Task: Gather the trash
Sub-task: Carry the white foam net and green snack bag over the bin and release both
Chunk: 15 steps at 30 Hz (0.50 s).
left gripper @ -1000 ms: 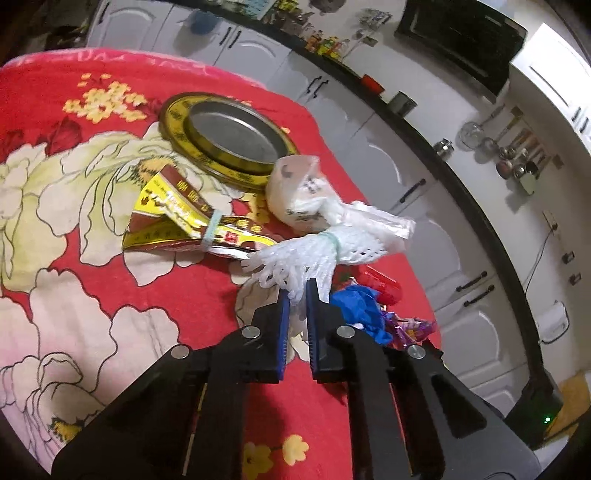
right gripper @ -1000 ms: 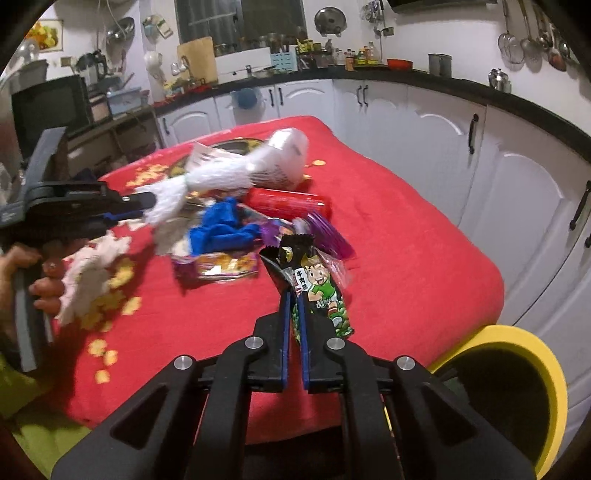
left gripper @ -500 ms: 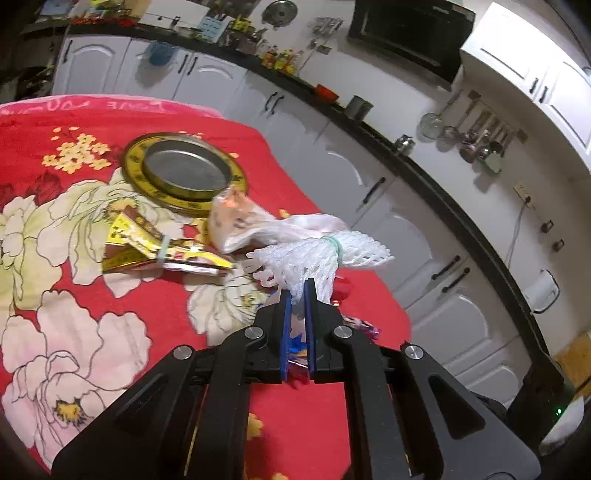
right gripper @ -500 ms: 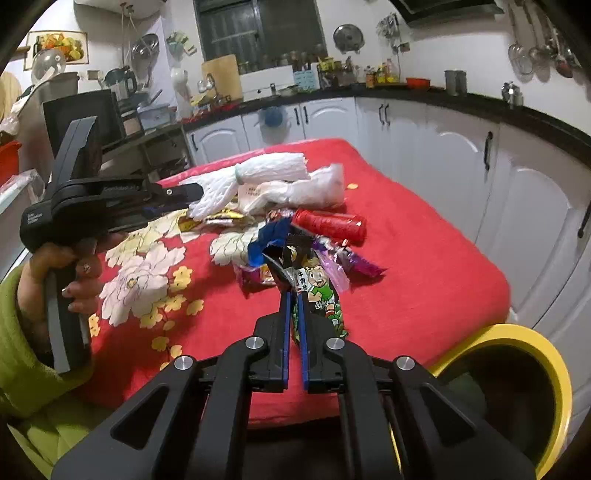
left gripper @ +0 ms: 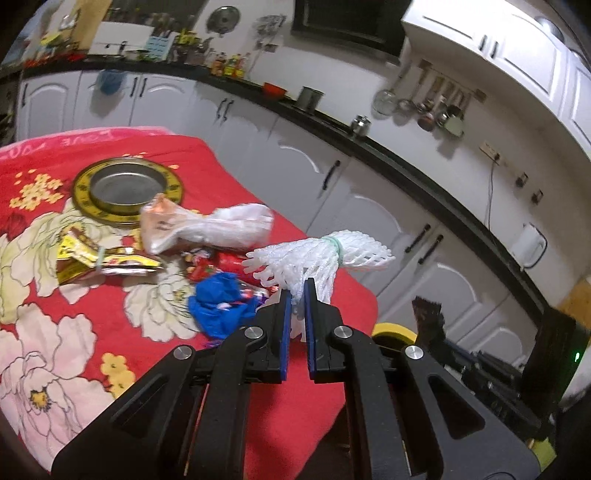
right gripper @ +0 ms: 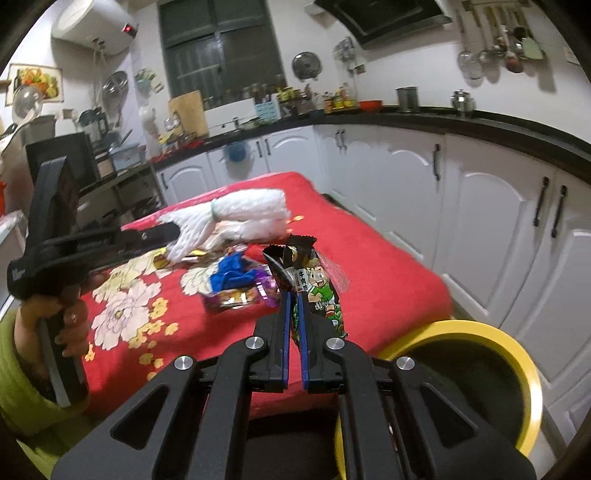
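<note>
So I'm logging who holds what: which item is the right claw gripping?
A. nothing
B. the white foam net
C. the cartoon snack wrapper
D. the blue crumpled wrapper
C: the right claw is shut on the cartoon snack wrapper, lifted near the yellow bin.

This was a home kitchen. White cabinets [right gripper: 476,206] with black handles ran under a black countertop [right gripper: 413,116], which carried bottles and jars [right gripper: 332,99] and a steel canister [right gripper: 406,99]. Ladles and strainers [left gripper: 424,107] hung on the wall, a range hood [right gripper: 384,18] sat above, and a water heater [right gripper: 92,27] was mounted beside a dark window [right gripper: 221,48]. A red floral cloth [left gripper: 55,332] covered the desk.
</note>
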### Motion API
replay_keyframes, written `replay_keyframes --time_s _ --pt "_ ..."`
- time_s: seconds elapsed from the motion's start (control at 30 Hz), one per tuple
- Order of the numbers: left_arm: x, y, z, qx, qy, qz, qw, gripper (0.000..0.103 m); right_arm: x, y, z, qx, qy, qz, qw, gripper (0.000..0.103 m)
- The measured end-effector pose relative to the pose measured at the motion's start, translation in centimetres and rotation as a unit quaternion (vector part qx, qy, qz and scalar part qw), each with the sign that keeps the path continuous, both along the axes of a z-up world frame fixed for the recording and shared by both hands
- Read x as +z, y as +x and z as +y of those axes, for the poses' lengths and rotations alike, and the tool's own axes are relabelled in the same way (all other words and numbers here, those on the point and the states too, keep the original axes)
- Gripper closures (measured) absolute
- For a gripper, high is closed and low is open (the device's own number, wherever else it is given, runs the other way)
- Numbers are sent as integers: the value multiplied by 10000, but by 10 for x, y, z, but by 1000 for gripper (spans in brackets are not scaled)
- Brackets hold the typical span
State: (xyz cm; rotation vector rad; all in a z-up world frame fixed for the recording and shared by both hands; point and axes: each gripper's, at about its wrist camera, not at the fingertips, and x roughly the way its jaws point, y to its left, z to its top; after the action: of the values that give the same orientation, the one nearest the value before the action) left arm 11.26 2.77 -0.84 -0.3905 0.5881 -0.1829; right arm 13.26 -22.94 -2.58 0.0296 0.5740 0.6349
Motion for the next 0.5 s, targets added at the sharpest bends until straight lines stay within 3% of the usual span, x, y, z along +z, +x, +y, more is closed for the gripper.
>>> replay_keyframes --time_s 0.5 --pt "-3 -1 -75 -703 593 -142 9957 100 3 -2 -63 -853 89 -99 9963 99"
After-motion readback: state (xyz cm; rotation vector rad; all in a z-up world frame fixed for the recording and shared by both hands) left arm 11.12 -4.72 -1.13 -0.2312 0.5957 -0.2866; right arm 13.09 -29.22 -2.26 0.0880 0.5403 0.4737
